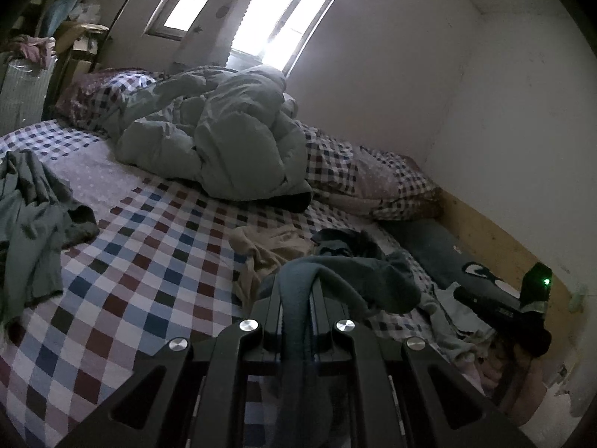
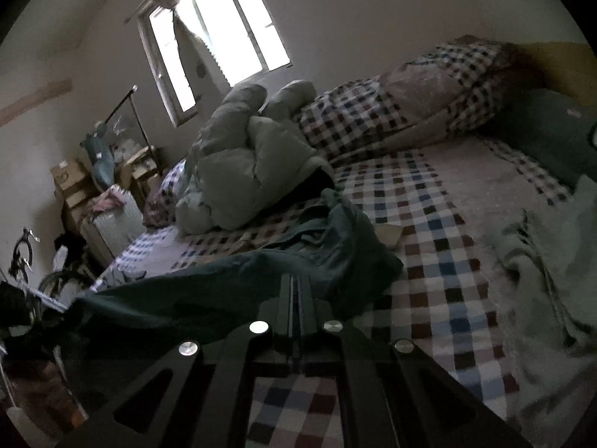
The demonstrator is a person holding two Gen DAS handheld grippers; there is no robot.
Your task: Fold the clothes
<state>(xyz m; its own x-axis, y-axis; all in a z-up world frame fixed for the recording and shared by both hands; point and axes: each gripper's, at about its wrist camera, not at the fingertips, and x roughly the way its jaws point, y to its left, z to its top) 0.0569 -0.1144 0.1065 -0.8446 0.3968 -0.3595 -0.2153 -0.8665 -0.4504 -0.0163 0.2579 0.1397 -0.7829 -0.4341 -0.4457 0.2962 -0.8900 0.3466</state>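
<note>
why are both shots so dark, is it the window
Likely yes: in the left wrist view the window is blown out white, leaving the bed dim; in the right wrist view the window glares too, the dark garment loses detail, and edges curve and blur.

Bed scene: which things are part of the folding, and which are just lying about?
In use: teal garment in left tool; dark green garment at right tool.

Lying about: puffy quilt, cream cloth, checked pillow, window.
</note>
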